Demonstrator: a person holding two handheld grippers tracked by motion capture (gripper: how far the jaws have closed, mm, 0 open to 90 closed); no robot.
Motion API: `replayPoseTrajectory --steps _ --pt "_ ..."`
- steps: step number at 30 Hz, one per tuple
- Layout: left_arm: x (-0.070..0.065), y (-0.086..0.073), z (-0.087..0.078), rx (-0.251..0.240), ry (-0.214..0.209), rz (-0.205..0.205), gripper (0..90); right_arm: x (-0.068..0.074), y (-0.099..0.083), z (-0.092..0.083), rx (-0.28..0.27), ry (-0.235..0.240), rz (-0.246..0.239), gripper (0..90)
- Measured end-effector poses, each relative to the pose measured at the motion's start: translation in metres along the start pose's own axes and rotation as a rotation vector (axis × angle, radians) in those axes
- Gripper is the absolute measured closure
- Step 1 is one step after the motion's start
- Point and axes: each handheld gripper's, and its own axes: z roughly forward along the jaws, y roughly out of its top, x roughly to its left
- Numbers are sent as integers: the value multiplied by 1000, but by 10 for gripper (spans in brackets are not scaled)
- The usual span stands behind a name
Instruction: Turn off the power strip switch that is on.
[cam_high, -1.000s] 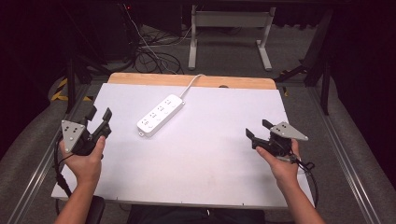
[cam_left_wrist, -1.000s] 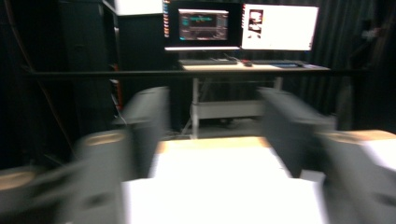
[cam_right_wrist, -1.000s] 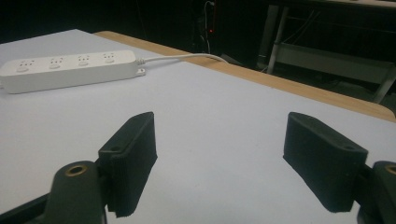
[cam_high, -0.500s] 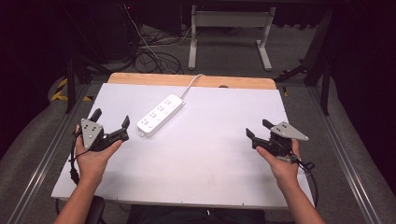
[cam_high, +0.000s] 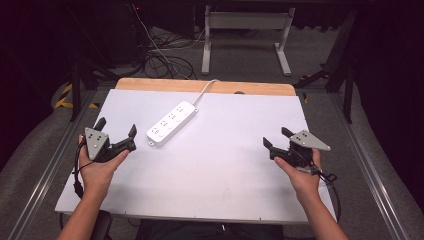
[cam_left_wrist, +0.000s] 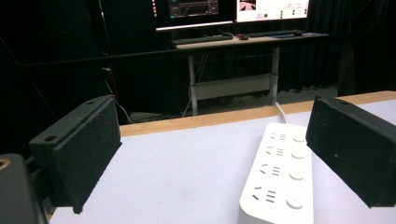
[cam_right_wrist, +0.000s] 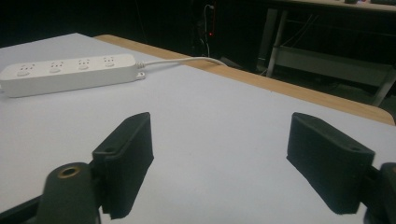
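I'm holding the left tool (cam_high: 116, 135) with jaws spread wide, nothing between them, just short of the near end of the power strip (cam_high: 171, 123). In the left gripper view the strip (cam_left_wrist: 279, 176) is sitting between the two pads, slightly toward the right one. The right tool (cam_high: 276, 139) is also spread and empty, well apart from the strip, hovering low over bare bench (cam_high: 235, 115).

The strip is lying flat and diagonal on the white bench, its cord (cam_high: 205, 89) running off the far edge.

Risks as I'm judging them:
- The strip is off-centre in the left jaws, so closing now could clip one long edge and spin it rather than pinch it.
- It's smooth plastic on a smooth top, so a nudge from one pad may skate it away.
- The cord is anchoring the far end; pulling toward me could tension it and yank the strip out of grip.
- The right tool is too far off to steady anything.
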Motion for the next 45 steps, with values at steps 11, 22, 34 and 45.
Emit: replayPoseTrajectory --steps 11,22,34,45 --pt "1 -1 -2 1 6 2 39 1 2 2 -42 20 -9 60" --pt "2 -2 -1 3 8 -1 39 2 1 2 -34 23 -7 49" --pt "3 -2 -1 4 5 -1 39 3 1 2 -25 22 -9 50" --pt "5 -4 0 13 2 -2 39 3 0 3 -24 30 -9 49"
